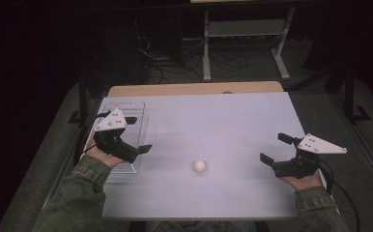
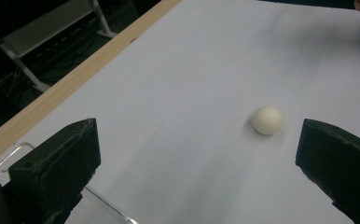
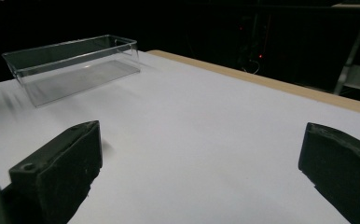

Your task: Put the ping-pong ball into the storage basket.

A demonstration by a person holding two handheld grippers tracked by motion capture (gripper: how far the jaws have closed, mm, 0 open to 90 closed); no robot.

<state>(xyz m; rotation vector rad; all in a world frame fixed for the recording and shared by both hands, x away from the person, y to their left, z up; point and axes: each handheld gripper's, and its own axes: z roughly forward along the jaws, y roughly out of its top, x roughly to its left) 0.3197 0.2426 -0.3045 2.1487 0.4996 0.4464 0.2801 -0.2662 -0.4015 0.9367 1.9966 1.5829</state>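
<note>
A small white ball (image 1: 200,166) lies alone on the white table top (image 1: 223,121), toward the front middle. In the left gripper view the ball (image 2: 268,120) rests ahead of the jaws, nearer the right one. My left gripper (image 1: 138,134) hovers open over the near end of a clear plastic tray (image 1: 132,105) at the table's left; its jaws (image 2: 199,140) stand wide apart with nothing between them. At the right side of the table my right gripper (image 1: 272,147) is open too, empty, pointing leftward. The tray (image 3: 71,65) appears far off in the right gripper view, beyond that gripper (image 3: 201,140).
A wooden strip (image 1: 194,89) runs along the table's far edge. Behind it on the dark floor stands a grey metal frame (image 1: 242,29) with cables around it. Bare white surface spreads between the two grippers and behind the ball.
</note>
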